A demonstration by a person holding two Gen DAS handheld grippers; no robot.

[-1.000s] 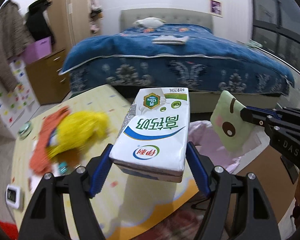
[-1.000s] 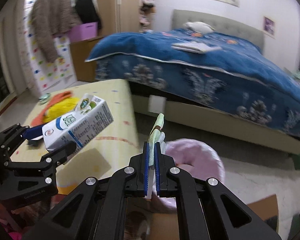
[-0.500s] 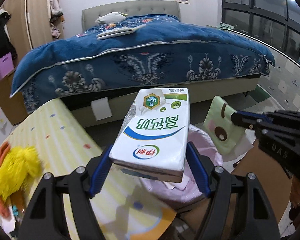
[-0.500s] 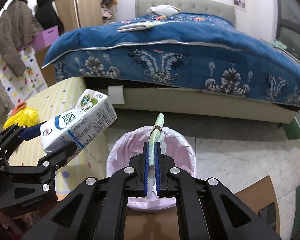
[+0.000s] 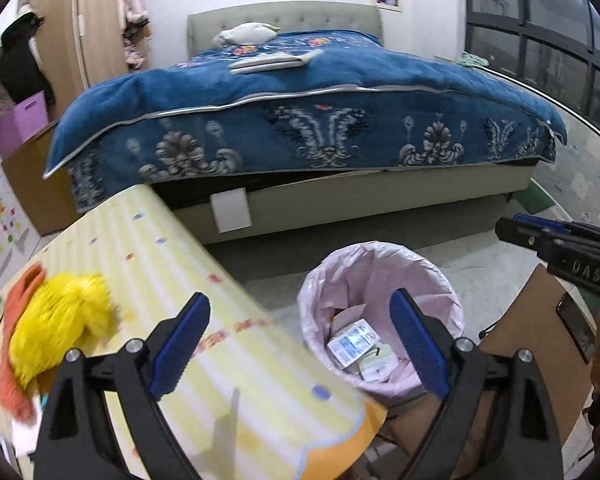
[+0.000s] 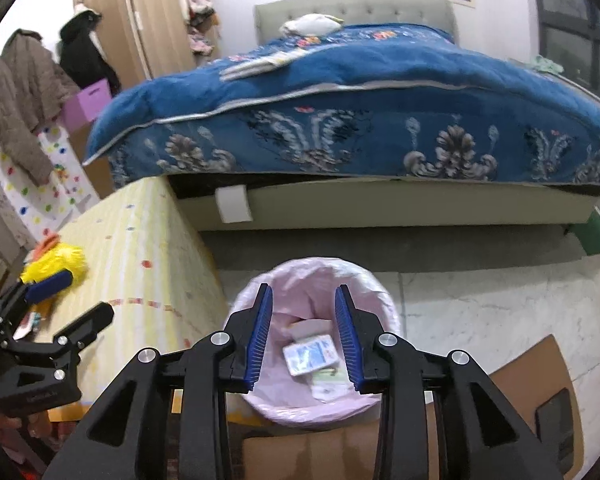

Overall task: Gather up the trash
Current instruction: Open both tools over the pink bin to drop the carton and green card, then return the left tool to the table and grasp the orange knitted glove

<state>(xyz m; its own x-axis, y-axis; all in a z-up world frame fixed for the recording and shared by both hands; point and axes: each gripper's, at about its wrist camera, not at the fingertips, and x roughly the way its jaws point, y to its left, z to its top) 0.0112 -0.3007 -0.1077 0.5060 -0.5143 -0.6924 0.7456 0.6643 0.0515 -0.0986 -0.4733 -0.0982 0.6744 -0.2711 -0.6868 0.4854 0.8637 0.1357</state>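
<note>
A trash bin with a pink liner stands on the floor by the bed. A milk carton and a pale green packet lie inside it. My left gripper is open and empty, above the edge between the yellow table and the bin. My right gripper is open and empty, directly above the bin. The right gripper shows at the right edge of the left wrist view, and the left gripper at the left of the right wrist view.
A yellow striped table stands left of the bin with a yellow plush toy on orange cloth. A bed with a blue quilt is behind. Brown cardboard lies to the right.
Both grippers have opened. The milk carton left my left gripper and the green packet left my right gripper; both now lie in the bin.
</note>
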